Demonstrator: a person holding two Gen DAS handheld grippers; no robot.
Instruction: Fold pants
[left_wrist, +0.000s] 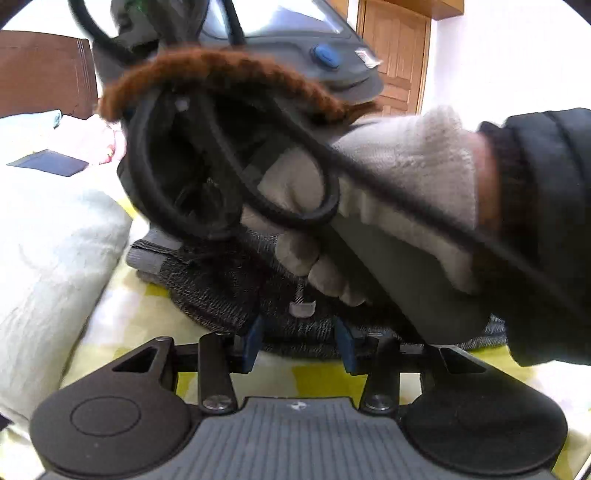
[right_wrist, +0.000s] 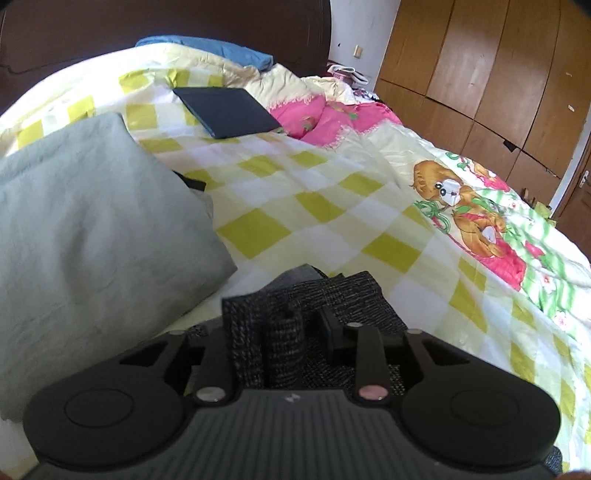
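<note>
The dark grey speckled pants (left_wrist: 221, 295) lie bunched on the yellow-checked bed sheet (left_wrist: 140, 317). My left gripper (left_wrist: 299, 343) is open, its blue-padded fingers (left_wrist: 253, 347) apart just in front of the pants' near edge, holding nothing. Above it the gloved hand (left_wrist: 399, 192) holds the other gripper's body with a looped black cable. In the right wrist view my right gripper (right_wrist: 295, 328) is shut on a fold of the pants (right_wrist: 284, 343), which drapes over and hides its fingers.
A pale green pillow (right_wrist: 85, 236) lies at the left, also in the left wrist view (left_wrist: 48, 266). A dark flat tablet case (right_wrist: 225, 110), a pink and cartoon-print quilt (right_wrist: 461, 206) and a blue cloth (right_wrist: 207, 48) lie farther on the bed. Wooden wardrobes (right_wrist: 480, 74) stand behind.
</note>
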